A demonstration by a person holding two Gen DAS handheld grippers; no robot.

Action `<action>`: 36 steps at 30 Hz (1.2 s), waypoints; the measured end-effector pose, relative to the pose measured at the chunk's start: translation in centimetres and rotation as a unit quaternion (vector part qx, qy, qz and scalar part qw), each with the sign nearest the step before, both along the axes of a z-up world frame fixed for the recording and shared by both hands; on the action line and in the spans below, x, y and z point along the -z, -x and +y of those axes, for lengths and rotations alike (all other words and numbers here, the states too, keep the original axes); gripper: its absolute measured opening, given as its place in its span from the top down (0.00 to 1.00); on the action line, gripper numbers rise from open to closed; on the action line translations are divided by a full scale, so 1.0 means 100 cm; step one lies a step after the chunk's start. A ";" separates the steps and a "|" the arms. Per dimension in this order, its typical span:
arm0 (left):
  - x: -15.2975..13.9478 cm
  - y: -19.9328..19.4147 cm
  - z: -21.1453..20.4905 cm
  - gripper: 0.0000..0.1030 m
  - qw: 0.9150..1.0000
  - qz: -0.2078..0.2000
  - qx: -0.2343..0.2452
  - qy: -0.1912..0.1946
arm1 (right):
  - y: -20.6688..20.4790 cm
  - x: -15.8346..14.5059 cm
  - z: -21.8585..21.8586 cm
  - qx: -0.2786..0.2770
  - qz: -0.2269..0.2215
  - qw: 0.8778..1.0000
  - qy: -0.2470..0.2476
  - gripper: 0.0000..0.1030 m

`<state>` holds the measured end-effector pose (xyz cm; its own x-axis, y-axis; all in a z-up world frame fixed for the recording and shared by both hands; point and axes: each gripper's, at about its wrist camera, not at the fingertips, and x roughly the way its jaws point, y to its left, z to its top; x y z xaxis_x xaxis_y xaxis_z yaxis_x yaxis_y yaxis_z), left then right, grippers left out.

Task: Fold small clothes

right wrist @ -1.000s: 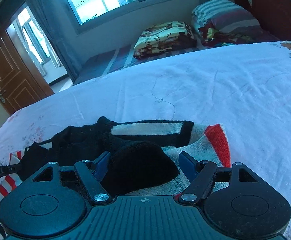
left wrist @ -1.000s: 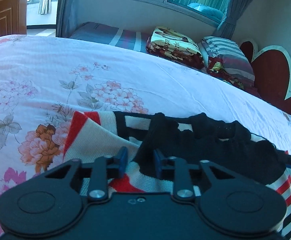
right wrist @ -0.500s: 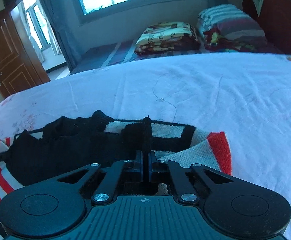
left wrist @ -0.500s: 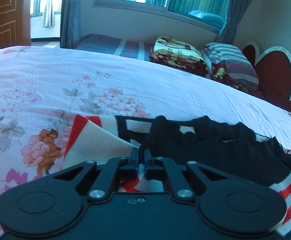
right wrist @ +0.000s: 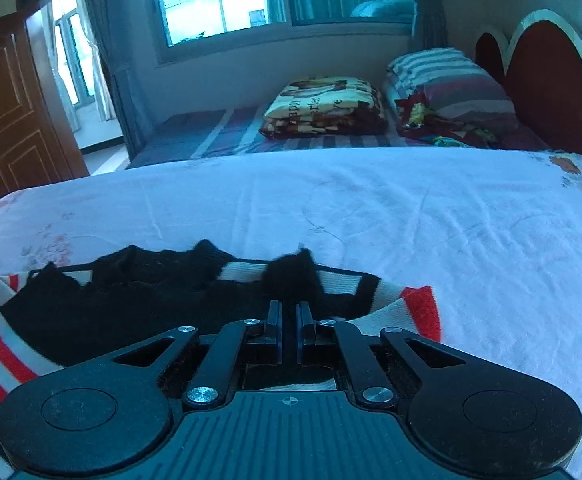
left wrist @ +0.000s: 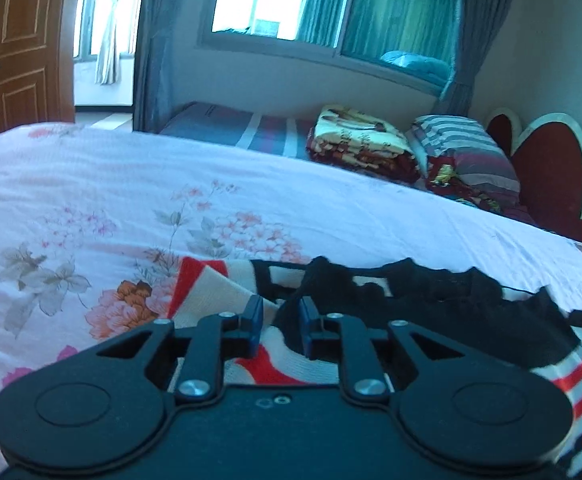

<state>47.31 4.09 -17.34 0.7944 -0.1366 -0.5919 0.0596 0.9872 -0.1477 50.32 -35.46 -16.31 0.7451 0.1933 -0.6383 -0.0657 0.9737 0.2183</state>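
We see a knitted garment (left wrist: 227,292) striped red, cream and black, with a black part (right wrist: 139,304). The bedsheet (left wrist: 91,208) is pale pink with pink, orange and grey flowers. The headboard (right wrist: 547,80) is dark red, edged white.

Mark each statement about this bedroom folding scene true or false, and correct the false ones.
1. The striped knitted garment with black, red and cream bands lies on a floral bedsheet. True.
2. The right hand-held gripper stands wide open above the bare sheet. False: it is shut, pinching the garment's black knit.
3. A folded patterned blanket sits beside a striped pillow near the red headboard. True.
4. The brown wooden door is to the right of the window. False: it is on the left.
5. The left hand-held gripper has a small gap between its blue pads. True.
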 end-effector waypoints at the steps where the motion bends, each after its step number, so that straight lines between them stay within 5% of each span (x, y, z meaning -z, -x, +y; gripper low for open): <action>1: -0.004 0.007 -0.003 0.83 1.000 -0.002 0.011 0.005 | 0.005 -0.002 0.012 -0.020 0.001 1.000 -0.008 0.96; 8: 0.010 0.035 -0.045 0.80 0.996 0.023 0.086 0.000 | 0.029 0.017 0.081 -0.093 0.014 0.996 0.003 0.96; 11: 0.030 0.035 -0.039 0.78 0.996 0.044 0.073 -0.012 | 0.033 0.031 0.078 -0.088 0.019 0.995 0.042 0.96; 15: 0.039 0.036 -0.010 0.78 0.998 0.039 0.059 0.004 | 0.040 0.044 0.052 -0.072 0.016 0.997 0.022 0.97; 17: 0.038 0.035 0.000 0.89 0.998 0.045 0.047 0.007 | 0.042 0.042 0.045 -0.058 0.021 0.998 0.005 0.97; 21: 0.033 0.041 0.009 0.91 0.998 0.054 0.030 0.015 | 0.057 0.027 0.061 -0.054 0.013 0.998 0.017 0.95; 23: 0.025 0.053 0.004 0.78 0.998 0.043 0.033 0.009 | 0.068 0.022 0.074 -0.074 0.001 0.997 0.027 0.89; 28: 0.015 0.078 -0.015 0.70 0.997 0.039 0.062 0.014 | 0.090 0.021 0.098 -0.093 -0.007 0.995 0.031 0.85; 32: 0.029 0.086 -0.022 0.68 0.996 0.049 0.071 -0.008 | 0.099 0.035 0.098 -0.090 0.005 0.995 0.050 0.85; 36: 0.031 0.089 -0.005 0.71 0.997 0.052 0.060 0.014 | 0.116 0.028 0.078 -0.060 -0.010 0.997 0.039 0.84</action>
